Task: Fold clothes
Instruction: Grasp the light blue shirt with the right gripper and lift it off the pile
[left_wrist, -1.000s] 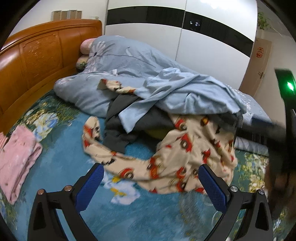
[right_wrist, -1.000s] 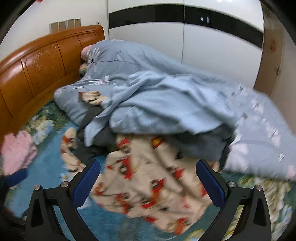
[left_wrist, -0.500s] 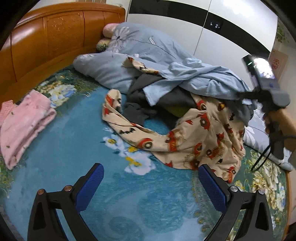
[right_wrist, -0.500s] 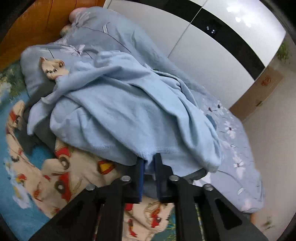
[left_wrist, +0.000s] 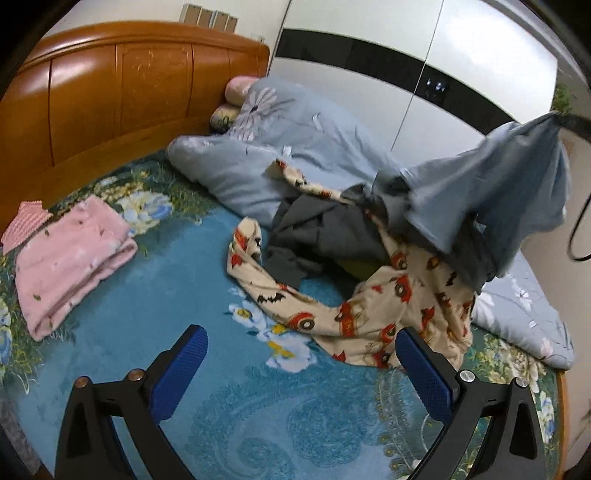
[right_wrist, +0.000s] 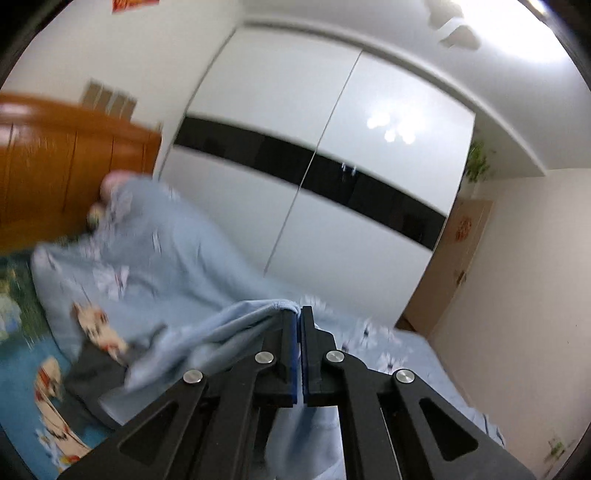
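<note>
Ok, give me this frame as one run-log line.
right gripper: shut on light blue cotton garment, lifted off pile | left gripper: open, above teal floral bedspread | folded pink garment: set aside

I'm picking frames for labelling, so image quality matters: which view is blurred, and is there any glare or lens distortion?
Right wrist view: motion blur smears the headboard and quilt; the right gripper stays sharp; lamp glare on the wardrobe. Left wrist view: mostly sharp, only the lifted light blue garment is blurred. Both show fisheye bending and dark corners.
</note>
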